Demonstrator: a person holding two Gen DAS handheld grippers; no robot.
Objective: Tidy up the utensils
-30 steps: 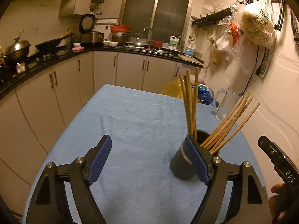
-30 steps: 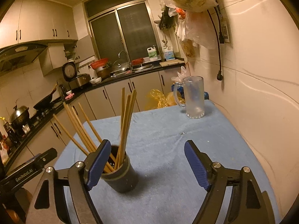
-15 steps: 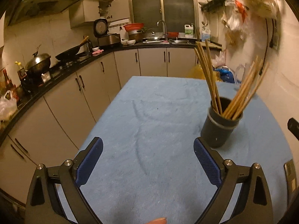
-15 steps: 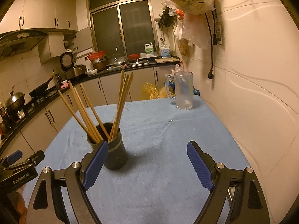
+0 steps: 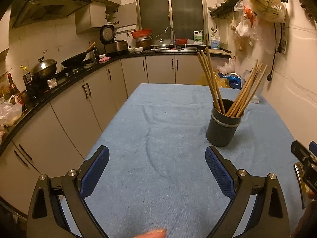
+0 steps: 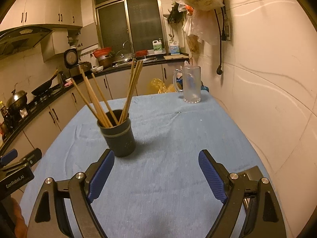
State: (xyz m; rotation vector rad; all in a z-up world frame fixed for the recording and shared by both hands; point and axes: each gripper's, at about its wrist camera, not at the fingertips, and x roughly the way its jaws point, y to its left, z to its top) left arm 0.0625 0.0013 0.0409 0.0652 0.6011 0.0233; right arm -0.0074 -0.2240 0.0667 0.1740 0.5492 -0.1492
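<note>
Dark grey cylindrical plastic cup upright on the counter's pale blue cloth, ringed by a lighter band below the rim. Inside the cup, long light-brown wooden chopsticks fanned into two bunches, one leaning left, the other leaning right, tips well above the rim. Behind the cup, near the wall, a clear glass handled mug on the same cloth. Nearer than the cup, left claw spread wide, blue ribbed pads holding nothing, the cup beyond its right pad and apart from it. Right claw likewise wide and empty, the cup just beyond its left pad, whether touching not clear.
</note>
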